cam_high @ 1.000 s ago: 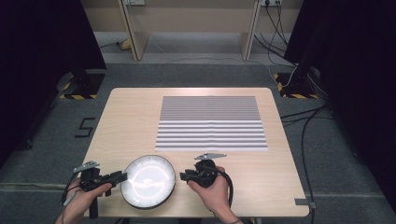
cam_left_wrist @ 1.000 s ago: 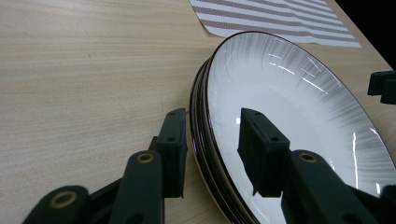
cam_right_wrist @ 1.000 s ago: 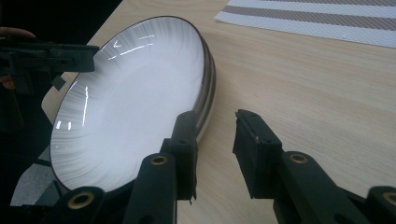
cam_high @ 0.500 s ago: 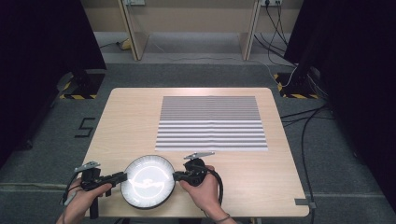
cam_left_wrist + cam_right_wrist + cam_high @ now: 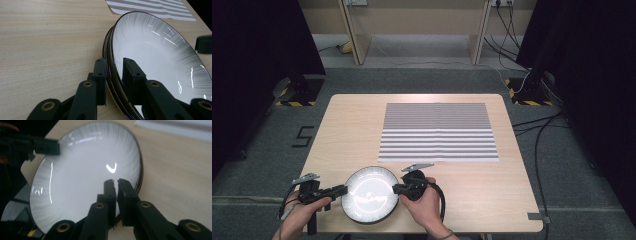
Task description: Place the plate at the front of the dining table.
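Observation:
A stack of white plates with dark rims sits at the table's front edge. My left gripper is at the stack's left rim. In the left gripper view its jaws straddle the rims, one pad on the top plate's face and one outside; they have just been closing and press on the stack. My right gripper is at the right rim. Its jaws have just been closing and now pinch the edge of the top plate in a narrow gap.
A grey-and-white striped placemat lies flat in the middle of the wooden table, beyond the plates. Bare wood lies to the left and right of the mat. Cables run over the floor on the right.
My right gripper has slid left from beside the plates onto their right rim and its jaws have narrowed. The left gripper kept its place at the left rim.

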`<action>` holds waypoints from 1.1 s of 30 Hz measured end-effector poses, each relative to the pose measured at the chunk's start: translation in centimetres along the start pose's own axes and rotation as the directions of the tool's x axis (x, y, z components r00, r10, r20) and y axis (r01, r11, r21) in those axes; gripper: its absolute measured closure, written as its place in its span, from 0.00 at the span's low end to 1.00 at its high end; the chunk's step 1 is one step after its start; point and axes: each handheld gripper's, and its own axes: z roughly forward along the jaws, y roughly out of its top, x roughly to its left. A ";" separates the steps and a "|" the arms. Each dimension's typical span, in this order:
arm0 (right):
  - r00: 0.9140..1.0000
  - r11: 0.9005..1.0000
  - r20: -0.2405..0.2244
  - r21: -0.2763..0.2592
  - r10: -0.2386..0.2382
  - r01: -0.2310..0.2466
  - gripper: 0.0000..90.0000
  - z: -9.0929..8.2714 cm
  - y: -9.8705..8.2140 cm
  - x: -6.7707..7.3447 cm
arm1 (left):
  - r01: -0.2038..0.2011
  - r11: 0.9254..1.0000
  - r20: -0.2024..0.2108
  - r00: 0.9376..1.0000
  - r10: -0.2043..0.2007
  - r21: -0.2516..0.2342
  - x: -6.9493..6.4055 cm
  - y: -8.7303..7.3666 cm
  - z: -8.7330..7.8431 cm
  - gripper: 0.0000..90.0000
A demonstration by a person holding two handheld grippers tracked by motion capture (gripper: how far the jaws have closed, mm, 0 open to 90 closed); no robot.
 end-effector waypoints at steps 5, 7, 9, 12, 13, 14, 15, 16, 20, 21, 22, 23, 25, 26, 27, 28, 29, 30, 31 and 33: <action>0.999 1.000 0.029 0.012 0.013 -0.013 0.92 -0.1 0.5 -0.8 | -0.006 1.000 -0.003 1.000 0.006 -0.003 -0.1 0.1 0.0 0.80; 0.999 1.000 0.040 0.025 0.005 -0.006 0.95 -0.1 0.6 -0.7 | -0.004 1.000 -0.004 1.000 0.004 0.000 -0.1 0.0 0.0 0.80; 0.999 1.000 0.041 0.025 0.000 -0.001 0.96 0.0 0.6 -0.7 | -0.007 1.000 -0.007 1.000 0.007 0.002 -0.1 0.0 0.0 0.80; 0.999 1.000 0.050 0.023 0.008 -0.009 0.91 0.0 0.7 -0.8 | -0.011 1.000 -0.008 1.000 0.011 0.002 -0.1 0.1 0.0 0.80; 0.999 1.000 0.054 0.017 0.008 -0.009 0.91 -0.1 0.7 -0.9 | -0.010 1.000 -0.006 1.000 0.010 0.002 -0.1 0.1 -0.1 0.80; 0.998 1.000 0.056 0.020 0.017 -0.018 0.91 0.0 0.7 -1.0 | -0.011 1.000 -0.006 1.000 0.011 0.001 -0.1 0.1 -0.1 0.80; 0.998 1.000 0.057 0.024 0.011 -0.012 0.90 0.0 0.7 -1.1 | -0.012 1.000 -0.006 1.000 0.012 0.002 -0.2 0.2 -0.1 0.80; 0.998 0.999 0.059 0.031 0.010 -0.012 0.92 0.2 0.7 -1.1 | -0.013 1.000 -0.006 1.000 0.013 0.001 -0.2 0.2 -0.2 0.80; 0.998 0.999 0.066 0.041 0.008 -0.011 0.93 0.5 0.6 -0.8 | -0.016 1.000 0.000 1.000 0.016 0.001 -0.3 0.2 -0.2 0.80; 0.998 0.999 0.067 0.046 0.006 -0.009 0.93 0.5 0.6 -0.8 | -0.021 1.000 -0.003 1.000 0.021 0.002 -0.3 0.2 -0.2 0.80; 0.997 0.999 0.072 0.051 0.002 -0.006 0.93 0.5 0.7 -0.8 | -0.022 1.000 -0.004 1.000 0.022 0.004 -0.3 0.2 -0.2 0.80; 0.996 0.998 0.084 0.056 -0.004 0.000 0.93 0.6 0.8 -0.6 | -0.021 1.000 -0.003 1.000 0.021 0.006 -0.4 0.2 -0.3 0.81; 0.994 0.999 0.105 0.050 -0.021 0.016 0.93 0.7 0.7 -0.3 | -0.021 1.000 -0.004 1.000 0.021 0.009 -0.4 0.2 -0.3 0.81; 0.994 0.999 0.105 0.050 -0.021 0.016 0.93 0.7 0.7 -0.3 | -0.021 1.000 -0.003 1.000 0.021 0.010 -0.4 0.2 -0.4 0.81; 0.994 0.999 0.111 0.048 -0.024 0.019 0.93 0.8 0.7 -0.2 | -0.020 1.000 -0.002 1.000 0.020 0.011 -0.4 0.2 -0.5 0.81; 0.991 0.999 0.130 0.045 -0.034 0.029 0.94 0.9 0.6 0.2 | -0.021 1.000 -0.001 1.000 0.021 0.013 -0.4 0.1 -0.5 0.81; 0.991 0.999 0.130 0.045 -0.034 0.029 0.94 0.9 0.6 0.2 | -0.021 1.000 0.000 1.000 0.021 0.014 -0.4 0.1 -0.6 0.81; 0.990 0.999 0.133 0.045 -0.034 0.028 0.94 0.9 0.6 0.2 | -0.022 1.000 -0.001 1.000 0.022 0.017 -0.4 0.1 -0.7 0.81; 0.990 0.999 0.135 0.044 -0.036 0.031 0.94 1.0 0.6 0.3 | -0.022 1.000 0.001 1.000 0.022 0.019 -0.5 0.1 -0.8 0.81; 0.989 0.998 0.138 0.044 -0.044 0.038 0.94 1.0 0.7 0.3 | -0.023 0.999 0.002 1.000 0.023 0.023 -0.5 0.2 -0.9 0.81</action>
